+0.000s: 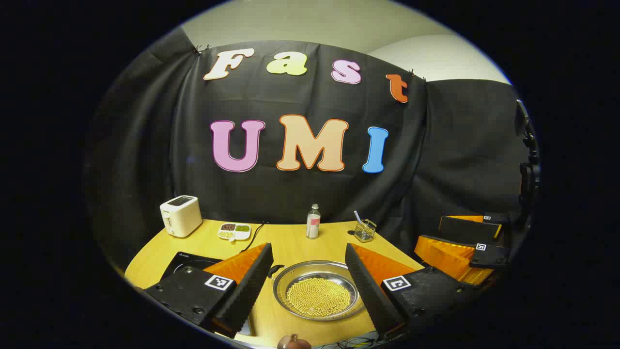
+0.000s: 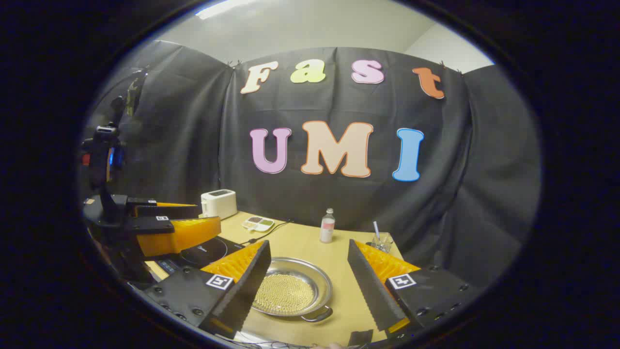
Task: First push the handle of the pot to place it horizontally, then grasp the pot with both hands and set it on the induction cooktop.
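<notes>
A shallow steel pot [image 1: 315,265] holding yellow beans sits on the wooden table, near its front edge. My left gripper [image 1: 308,247] hovers open above it, one finger on each side and touching nothing. In the right gripper view the pot [image 2: 300,262] lies low between the fingers of my open right gripper [image 2: 308,245], and a metal loop handle [image 2: 317,316] points toward the near right. A dark handle [image 1: 275,269] shows at the pot's back left. The black induction cooktop [image 1: 186,263] [image 2: 206,251] lies left of the pot. Each gripper sees the other, right [image 1: 431,231] and left [image 2: 208,215].
Along the back of the table stand a white toaster [image 1: 180,215], a divided dish of beans [image 1: 234,231], a small bottle [image 1: 313,221] and a glass with a straw [image 1: 364,230]. A black cable [image 1: 254,236] runs from the cooktop toward the wall.
</notes>
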### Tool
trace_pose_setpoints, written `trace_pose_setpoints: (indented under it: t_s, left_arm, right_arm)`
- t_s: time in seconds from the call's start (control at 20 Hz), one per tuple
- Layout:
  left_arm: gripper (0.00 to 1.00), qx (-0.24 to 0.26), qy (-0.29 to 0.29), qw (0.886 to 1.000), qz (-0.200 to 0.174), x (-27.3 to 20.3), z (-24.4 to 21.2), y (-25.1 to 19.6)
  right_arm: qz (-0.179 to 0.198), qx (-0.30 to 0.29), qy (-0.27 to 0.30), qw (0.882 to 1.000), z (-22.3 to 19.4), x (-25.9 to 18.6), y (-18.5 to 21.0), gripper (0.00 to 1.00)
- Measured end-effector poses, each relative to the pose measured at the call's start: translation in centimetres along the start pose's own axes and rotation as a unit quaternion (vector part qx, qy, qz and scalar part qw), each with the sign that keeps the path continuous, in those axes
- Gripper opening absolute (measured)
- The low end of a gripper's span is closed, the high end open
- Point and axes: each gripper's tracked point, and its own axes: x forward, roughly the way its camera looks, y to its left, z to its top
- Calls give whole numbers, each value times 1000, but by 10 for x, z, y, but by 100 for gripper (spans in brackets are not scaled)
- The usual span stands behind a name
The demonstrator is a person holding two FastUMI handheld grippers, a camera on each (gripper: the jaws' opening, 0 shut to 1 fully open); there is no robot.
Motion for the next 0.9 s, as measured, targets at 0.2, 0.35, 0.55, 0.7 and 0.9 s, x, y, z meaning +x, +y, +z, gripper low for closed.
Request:
trace_pose_setpoints:
  t_s: [0.2, 0.35, 0.55, 0.7, 0.9]
  left_arm:
    - [97, 6, 2, 1000, 4, 0, -2, 2]
    - [97, 11, -4, 1000, 3, 3, 0, 4]
    - [97, 10, -5, 1000, 2, 4, -2, 3]
    - [96, 6, -2, 1000, 5, 4, -3, 2]
    - [97, 8, -7, 1000, 5, 6, -2, 2]
  right_arm:
    - [-2, 10, 7, 1000, -4, 1, -3, 99]
    - [-4, 12, 8, 1000, -5, 1, -4, 99]
    - [-7, 7, 8, 1000, -4, -2, -5, 100]
    - [-6, 9, 7, 1000, -5, -3, -4, 100]
    - [-12, 11, 8, 1000, -6, -3, -6, 99]
